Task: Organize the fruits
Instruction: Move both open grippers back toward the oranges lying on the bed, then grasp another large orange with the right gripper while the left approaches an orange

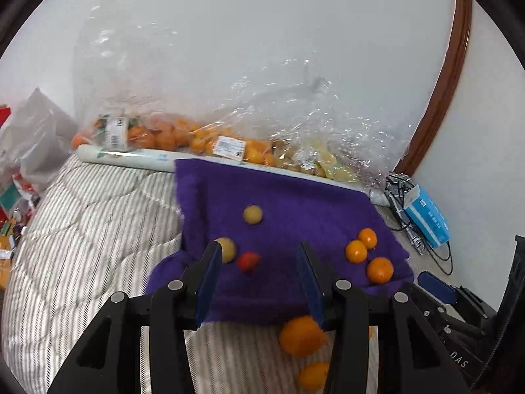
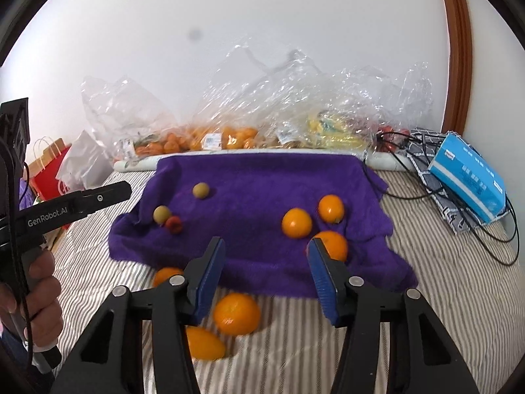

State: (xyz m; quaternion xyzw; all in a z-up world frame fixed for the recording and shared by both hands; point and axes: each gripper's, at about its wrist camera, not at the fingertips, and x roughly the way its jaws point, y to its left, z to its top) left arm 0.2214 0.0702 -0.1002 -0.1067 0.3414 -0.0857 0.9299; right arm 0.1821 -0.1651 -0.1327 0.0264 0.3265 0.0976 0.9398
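Tongs empty above round, glossy oranges.

Three oranges clustered right on purple towel; two yellowish fruits, one red fruit left; three oranges on striped bedding.

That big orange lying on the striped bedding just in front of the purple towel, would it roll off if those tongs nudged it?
Probably yes. The big orange looks round and smooth, so a sideways nudge would likely send it rolling. The striped bedding looks soft and quilted, which may slow it soon. It looks firm enough to pinch, though its curved skin might slip between the flat blue pads.
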